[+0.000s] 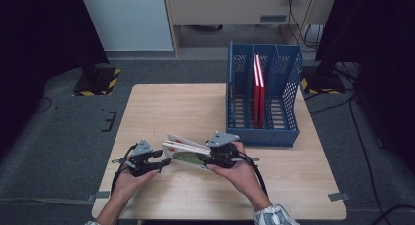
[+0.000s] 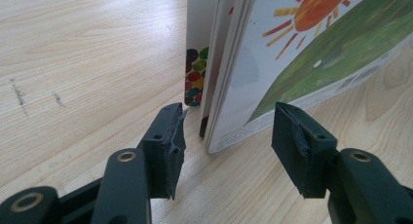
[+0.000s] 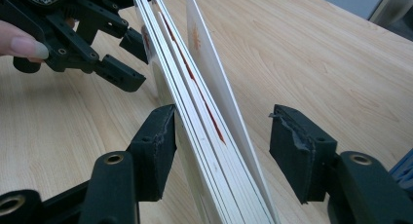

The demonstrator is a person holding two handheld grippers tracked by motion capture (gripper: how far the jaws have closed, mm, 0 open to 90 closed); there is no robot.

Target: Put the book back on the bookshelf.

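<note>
A thin picture book (image 1: 183,154) with a sun and a green hill on its cover (image 2: 302,53) stands on its edge on the wooden table (image 1: 195,107), its pages fanned apart. My left gripper (image 2: 226,136) is open around the book's near lower corner, with a gap at each pad. My right gripper (image 3: 221,131) straddles the book's other end (image 3: 195,87). Its left pad (image 3: 163,131) lies against the pages, while its right pad (image 3: 292,141) stands clear of the splayed cover. From above, the left gripper (image 1: 164,162) and the right gripper (image 1: 203,159) face each other across the book.
A blue perforated file rack (image 1: 262,132) stands at the table's right back, with thin red books (image 1: 258,93) upright in its middle slot. The person's hands come in from the table's near edge. In the right gripper view the left gripper (image 3: 134,61) shows beyond the book.
</note>
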